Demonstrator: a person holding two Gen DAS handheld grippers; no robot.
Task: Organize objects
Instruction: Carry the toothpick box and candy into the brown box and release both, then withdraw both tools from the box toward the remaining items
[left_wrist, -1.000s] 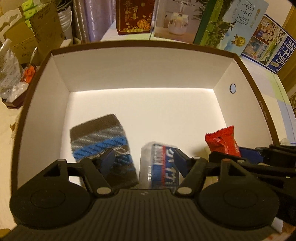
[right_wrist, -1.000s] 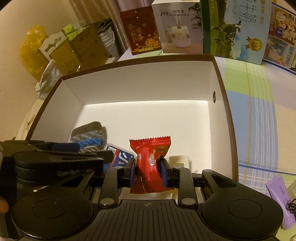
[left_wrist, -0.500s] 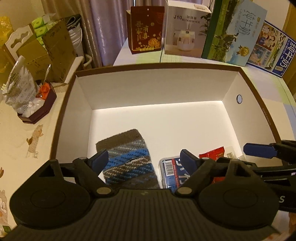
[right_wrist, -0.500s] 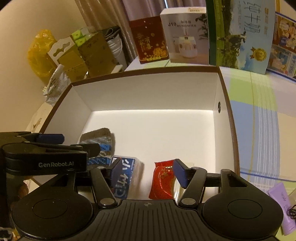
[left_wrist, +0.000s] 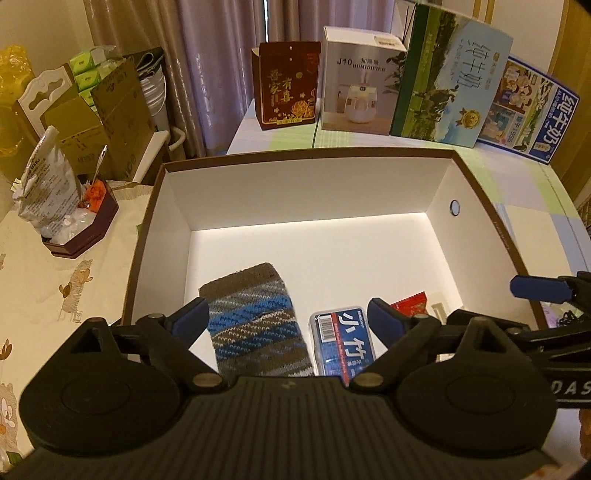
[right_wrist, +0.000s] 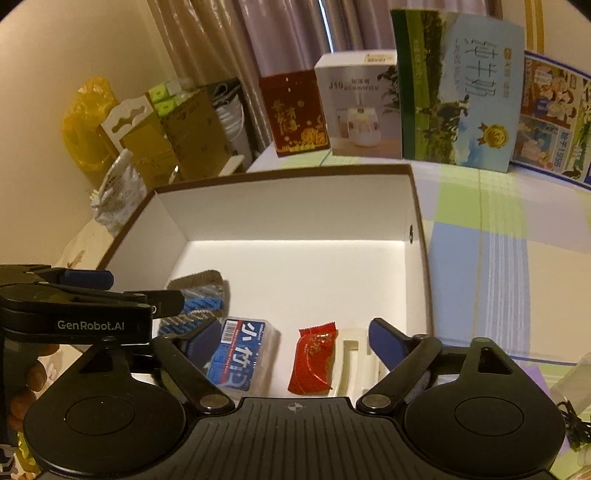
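Both claws, the left claw (left_wrist: 288, 319) and the right claw (right_wrist: 291, 341), have just been opening and stand spread, nothing between them. Below, one white box (left_wrist: 314, 184) holds one knitted sock (left_wrist: 255, 321), one blue plastic case (right_wrist: 243, 354), one red candy packet (right_wrist: 314, 362) and one cream clip (right_wrist: 352, 354).

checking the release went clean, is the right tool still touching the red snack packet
Apart. The right wrist view shows the right tool, its jaws just opened wide, with the red snack packet lying on the box floor clear of both fingers.
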